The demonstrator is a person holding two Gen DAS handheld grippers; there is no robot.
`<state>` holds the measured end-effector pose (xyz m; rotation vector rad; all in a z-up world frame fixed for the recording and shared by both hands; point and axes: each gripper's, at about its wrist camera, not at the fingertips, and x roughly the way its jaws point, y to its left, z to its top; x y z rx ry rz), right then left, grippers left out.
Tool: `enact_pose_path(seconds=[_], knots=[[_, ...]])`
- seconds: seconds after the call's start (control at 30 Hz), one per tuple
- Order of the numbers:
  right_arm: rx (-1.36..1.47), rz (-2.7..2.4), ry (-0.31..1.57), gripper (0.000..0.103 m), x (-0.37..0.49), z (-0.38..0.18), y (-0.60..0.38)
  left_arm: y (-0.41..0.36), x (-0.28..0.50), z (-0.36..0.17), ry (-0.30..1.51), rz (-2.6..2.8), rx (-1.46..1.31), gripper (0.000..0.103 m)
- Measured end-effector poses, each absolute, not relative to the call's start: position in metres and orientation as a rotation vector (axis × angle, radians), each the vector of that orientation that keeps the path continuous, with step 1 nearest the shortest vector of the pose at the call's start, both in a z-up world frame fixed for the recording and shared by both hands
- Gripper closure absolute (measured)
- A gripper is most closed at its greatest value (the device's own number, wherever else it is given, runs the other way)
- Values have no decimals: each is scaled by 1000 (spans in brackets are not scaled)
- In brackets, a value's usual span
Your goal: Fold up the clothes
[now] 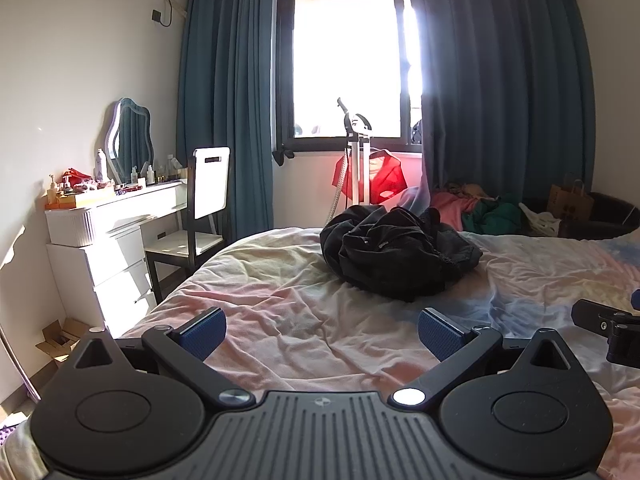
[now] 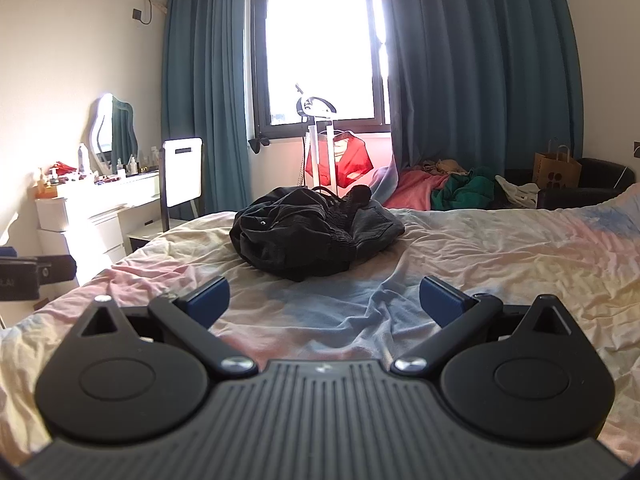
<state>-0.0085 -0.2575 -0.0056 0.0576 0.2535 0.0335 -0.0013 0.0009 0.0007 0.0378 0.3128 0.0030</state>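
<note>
A crumpled black garment (image 1: 396,252) lies in a heap on the pastel bedsheet (image 1: 280,304), toward the far side of the bed. It also shows in the right wrist view (image 2: 308,236). My left gripper (image 1: 322,330) is open and empty, held above the sheet short of the heap. My right gripper (image 2: 324,300) is open and empty too, also short of the heap. Part of the right gripper shows at the right edge of the left wrist view (image 1: 608,328). Part of the left gripper shows at the left edge of the right wrist view (image 2: 32,276).
A white dressing table (image 1: 112,232) with bottles and a mirror stands left of the bed, with a chair (image 1: 200,216) beside it. A garment steamer stand (image 1: 356,160) with a red garment is by the window. A pile of coloured clothes (image 1: 480,208) and a paper bag (image 1: 570,200) lie beyond the bed.
</note>
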Motion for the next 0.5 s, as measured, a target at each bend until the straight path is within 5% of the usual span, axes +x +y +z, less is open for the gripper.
enact_pose_path(seconds=[0.5], knots=[[98,10,148,0,-18,-2,-261,1,-4,-6,299,-13,45,0]])
